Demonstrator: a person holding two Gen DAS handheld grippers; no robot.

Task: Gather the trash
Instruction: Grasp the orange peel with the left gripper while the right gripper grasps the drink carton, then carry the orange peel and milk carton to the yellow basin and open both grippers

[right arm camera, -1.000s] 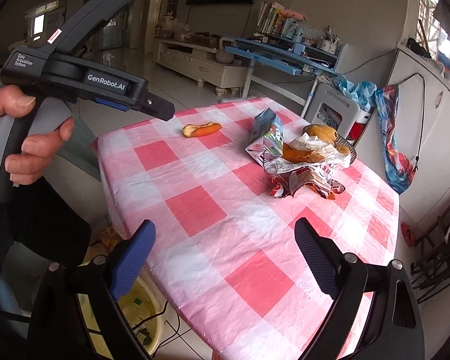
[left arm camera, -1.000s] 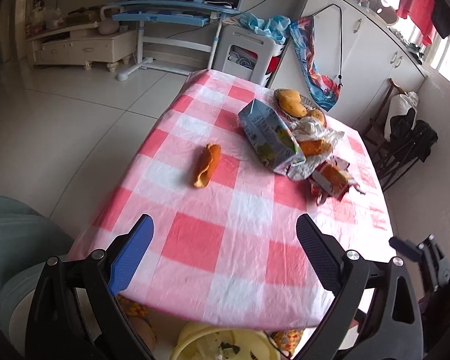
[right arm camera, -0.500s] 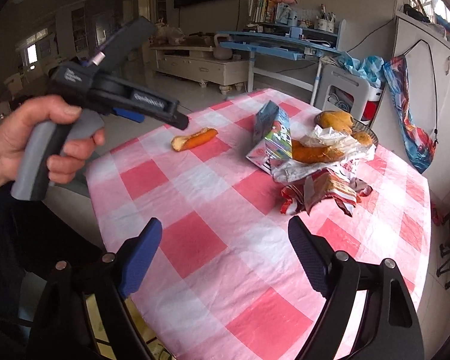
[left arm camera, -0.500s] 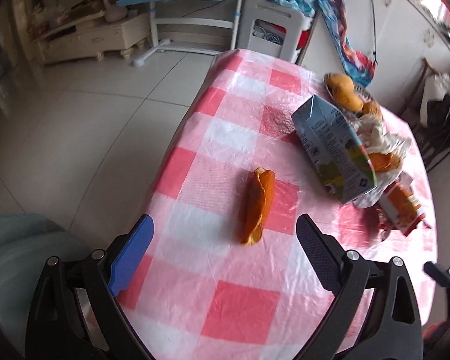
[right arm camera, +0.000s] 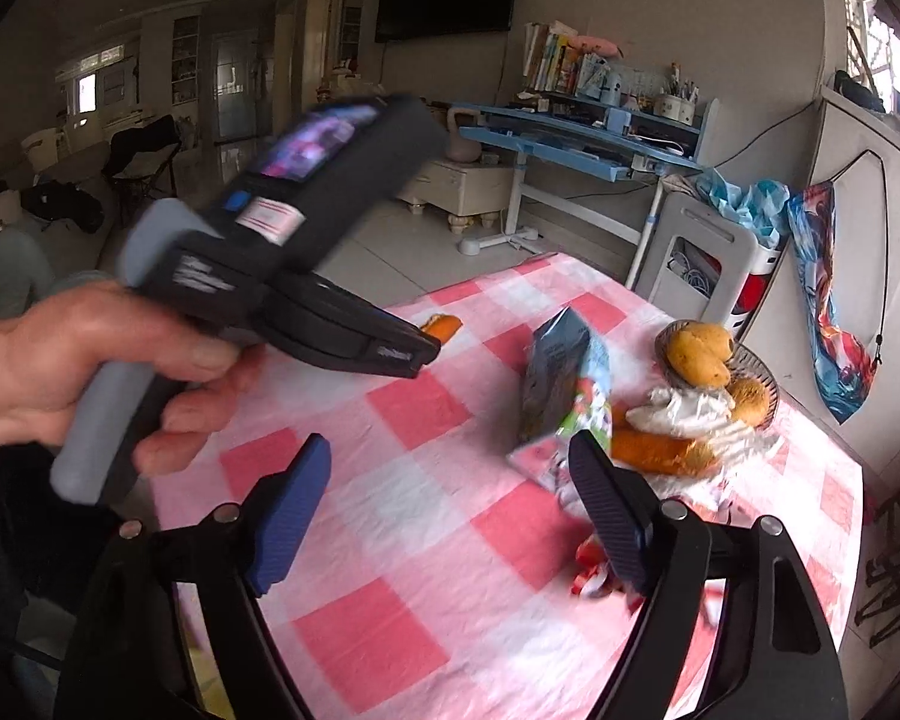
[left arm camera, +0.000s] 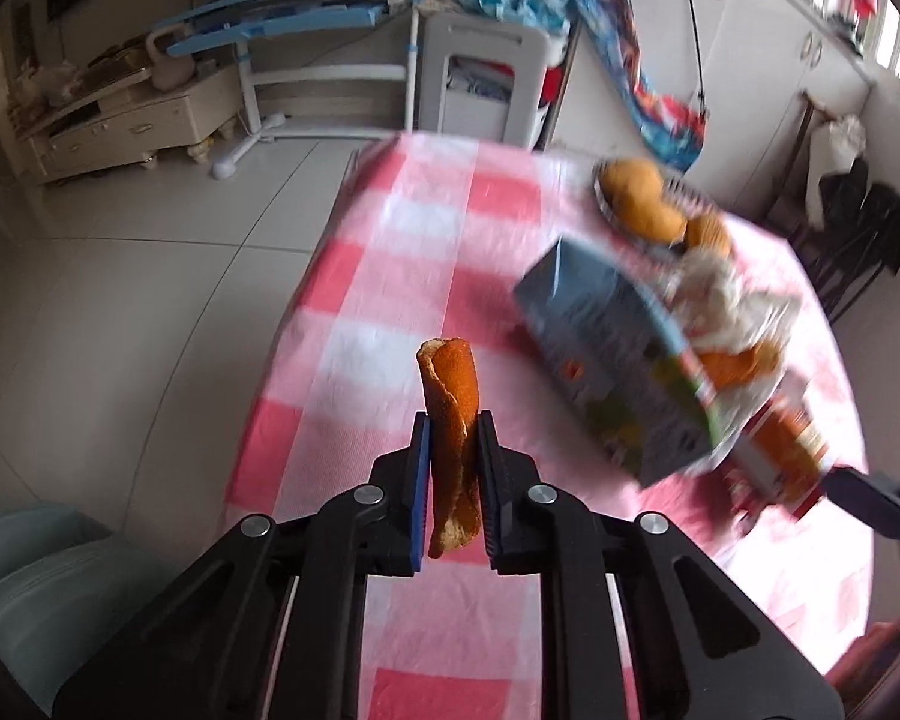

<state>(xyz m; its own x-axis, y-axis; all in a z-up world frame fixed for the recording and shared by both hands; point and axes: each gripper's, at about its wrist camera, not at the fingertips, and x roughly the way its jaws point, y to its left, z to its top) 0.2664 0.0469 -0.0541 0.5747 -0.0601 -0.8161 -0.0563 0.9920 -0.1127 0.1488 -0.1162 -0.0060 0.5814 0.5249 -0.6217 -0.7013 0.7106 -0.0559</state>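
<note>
My left gripper is shut on a curled orange peel, which stands up between the pads above the pink checked tablecloth. In the right wrist view the peel's tip pokes out beyond the left gripper's fingers. My right gripper is open and empty over the table's near part. A blue milk carton lies on its side mid-table beside a white crumpled wrapper, more orange peel and a red wrapper.
A bowl of yellow-orange fruit stands at the table's far side. A white cabinet and a blue desk stand beyond the table. Tiled floor lies to the left. A folding chair stands at the right.
My left gripper moved forward to the peel and closed on it; it was open before. My right gripper advanced over the table and stays open.
</note>
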